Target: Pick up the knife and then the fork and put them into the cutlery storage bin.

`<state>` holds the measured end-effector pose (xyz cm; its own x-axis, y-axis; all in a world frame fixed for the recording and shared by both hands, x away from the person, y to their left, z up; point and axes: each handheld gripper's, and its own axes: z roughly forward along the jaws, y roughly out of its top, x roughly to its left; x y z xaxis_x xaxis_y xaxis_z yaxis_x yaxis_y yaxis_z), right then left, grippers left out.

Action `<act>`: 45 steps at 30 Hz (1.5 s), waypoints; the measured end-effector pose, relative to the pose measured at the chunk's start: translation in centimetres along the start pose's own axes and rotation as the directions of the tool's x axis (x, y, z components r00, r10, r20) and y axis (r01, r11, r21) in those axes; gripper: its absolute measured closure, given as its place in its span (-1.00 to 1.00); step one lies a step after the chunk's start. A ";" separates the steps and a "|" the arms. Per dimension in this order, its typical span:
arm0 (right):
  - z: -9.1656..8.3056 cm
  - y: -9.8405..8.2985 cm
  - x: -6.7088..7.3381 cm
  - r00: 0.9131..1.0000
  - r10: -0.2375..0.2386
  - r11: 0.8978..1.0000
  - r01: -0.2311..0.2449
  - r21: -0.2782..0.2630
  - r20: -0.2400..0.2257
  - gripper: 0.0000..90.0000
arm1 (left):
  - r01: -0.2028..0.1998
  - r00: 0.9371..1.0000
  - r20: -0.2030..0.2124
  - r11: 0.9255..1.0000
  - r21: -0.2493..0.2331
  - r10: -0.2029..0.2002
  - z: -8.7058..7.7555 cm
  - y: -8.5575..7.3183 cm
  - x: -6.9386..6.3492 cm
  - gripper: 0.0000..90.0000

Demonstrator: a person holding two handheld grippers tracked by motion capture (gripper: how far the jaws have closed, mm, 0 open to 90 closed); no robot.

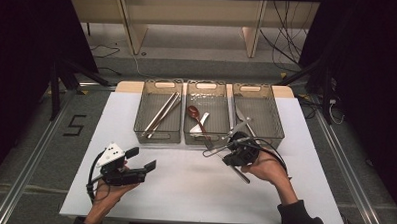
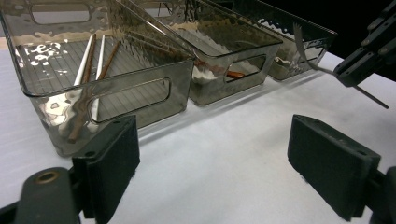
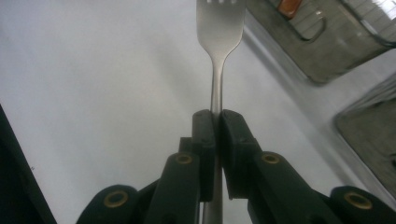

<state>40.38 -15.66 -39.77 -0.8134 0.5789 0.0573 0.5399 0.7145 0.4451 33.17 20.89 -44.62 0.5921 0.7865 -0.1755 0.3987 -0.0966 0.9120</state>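
Fingers (image 3: 205, 135) of the right gripper (image 3: 216, 122) are pressed together on the neck of a metal fork (image 3: 219, 28), pinching it so that the tines point away from the gripper and the handle runs back between the pads. In the high view the right gripper (image 1: 234, 141) is held above the white table (image 1: 183, 191), just in front of the middle bin (image 1: 205, 139) and the right bin (image 1: 258, 140), with the fork (image 1: 238, 127) slanting up towards the near edge of the right bin. From the left gripper view the fork (image 2: 306, 56) hangs clear of the table, its tines near the right bin's corner. Over on the left, the left gripper (image 1: 144, 166) rests low near the table's front edge, well apart from the bins, and its fingers (image 2: 109, 163) stand spread wide with nothing between them. Three smoky clear bins stand side by side at the back of the table: the left bin (image 1: 155, 135) holds chopsticks (image 1: 161, 113), the middle bin holds a brown spoon (image 1: 193, 112) and a white spoon (image 1: 200, 124), and the right bin holds a piece of metal cutlery (image 1: 242, 115) that is too small to identify.
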 end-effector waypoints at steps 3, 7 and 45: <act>-0.7 -0.1 -0.5 1.000 0.017 1.000 -0.016 -0.024 0.009 0.89 | 0.004 1.000 -0.001 1.000 0.002 -0.004 0.0 0.0 0.0 -0.64; -1.6 -0.2 -1.2 0.999 0.040 0.997 -0.039 -0.060 0.022 0.89 | 0.003 1.000 -0.001 1.000 -0.001 -0.003 0.0 0.0 0.0 -0.64; -6.4 2.1 -9.4 0.960 0.236 0.953 -0.198 -0.228 0.152 0.89 | 0.005 1.000 0.002 1.000 -0.003 -0.005 -0.1 0.0 0.0 -0.64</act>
<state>47.72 -22.11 -33.70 -0.6201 0.7842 0.0239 0.6268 0.4768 0.6163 33.18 20.96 -44.59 0.5915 0.7858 -0.1806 0.3997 -0.0913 0.9121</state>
